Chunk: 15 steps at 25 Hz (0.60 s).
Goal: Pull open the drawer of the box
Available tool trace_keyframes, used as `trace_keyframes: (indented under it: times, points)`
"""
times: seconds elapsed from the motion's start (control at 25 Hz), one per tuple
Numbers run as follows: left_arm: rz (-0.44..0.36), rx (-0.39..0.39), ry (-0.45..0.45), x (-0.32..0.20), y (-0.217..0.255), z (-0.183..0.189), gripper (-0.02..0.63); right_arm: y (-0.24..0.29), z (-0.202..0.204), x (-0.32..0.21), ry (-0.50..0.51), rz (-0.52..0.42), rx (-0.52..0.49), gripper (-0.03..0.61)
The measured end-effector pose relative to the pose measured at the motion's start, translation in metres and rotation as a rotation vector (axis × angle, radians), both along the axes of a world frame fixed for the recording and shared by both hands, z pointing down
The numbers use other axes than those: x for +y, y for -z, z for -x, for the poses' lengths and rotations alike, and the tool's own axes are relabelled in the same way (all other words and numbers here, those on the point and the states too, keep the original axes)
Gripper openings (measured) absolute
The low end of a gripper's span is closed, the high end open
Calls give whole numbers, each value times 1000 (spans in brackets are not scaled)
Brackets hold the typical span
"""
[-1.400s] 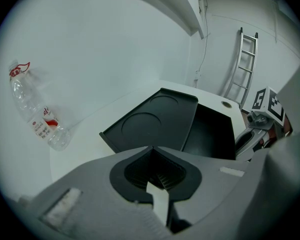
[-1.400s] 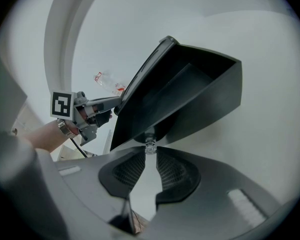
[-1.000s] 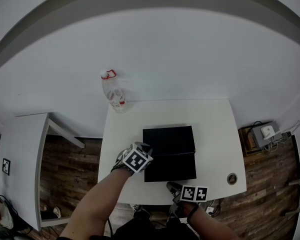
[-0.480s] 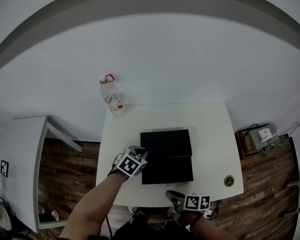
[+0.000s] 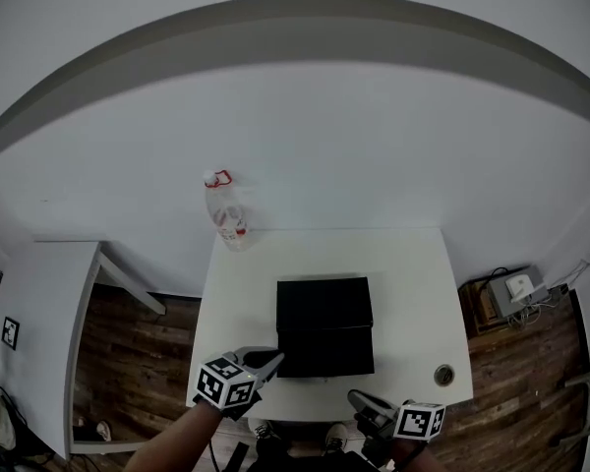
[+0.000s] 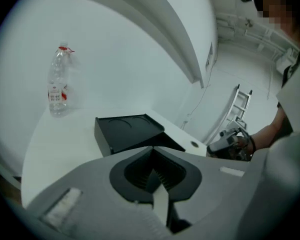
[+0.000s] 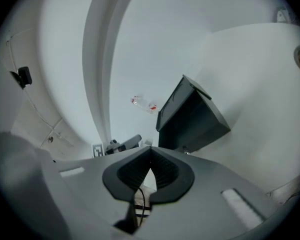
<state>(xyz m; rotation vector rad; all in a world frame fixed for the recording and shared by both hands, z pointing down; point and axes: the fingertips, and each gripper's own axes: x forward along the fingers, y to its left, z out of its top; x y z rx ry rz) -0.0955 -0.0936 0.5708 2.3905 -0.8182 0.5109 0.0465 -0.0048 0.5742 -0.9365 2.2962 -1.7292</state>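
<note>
left claw and right claw closed, empty, near the black box.

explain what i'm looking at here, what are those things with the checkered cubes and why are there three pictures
No robot here: a person holds a two-jaw gripper in each hand; the patterned cubes are part of those grippers. The head view comes from a camera on the person's head, looking down at the left gripper and right gripper by the near edge of a white table. The other two come from cameras riding on the grippers, looking along their jaws. On the table are a black box and, at a far corner, a plastic bottle. Both grippers are shut and empty; the right jaws have just closed on nothing.
</note>
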Motion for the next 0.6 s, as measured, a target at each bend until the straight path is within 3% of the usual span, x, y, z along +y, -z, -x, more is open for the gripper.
trace_keyframes:
  times: [0.32,0.48,0.6]
  points:
    - [201,412,50,94,32,-39,5,50,2,5,85,-113,-11,5]
    - [263,526,46,125,39,-60,5,67,8,14,133,-154,-16,5]
    - [295,570,29,140,42,-72,5,73,12,22,160,-174,-14,5]
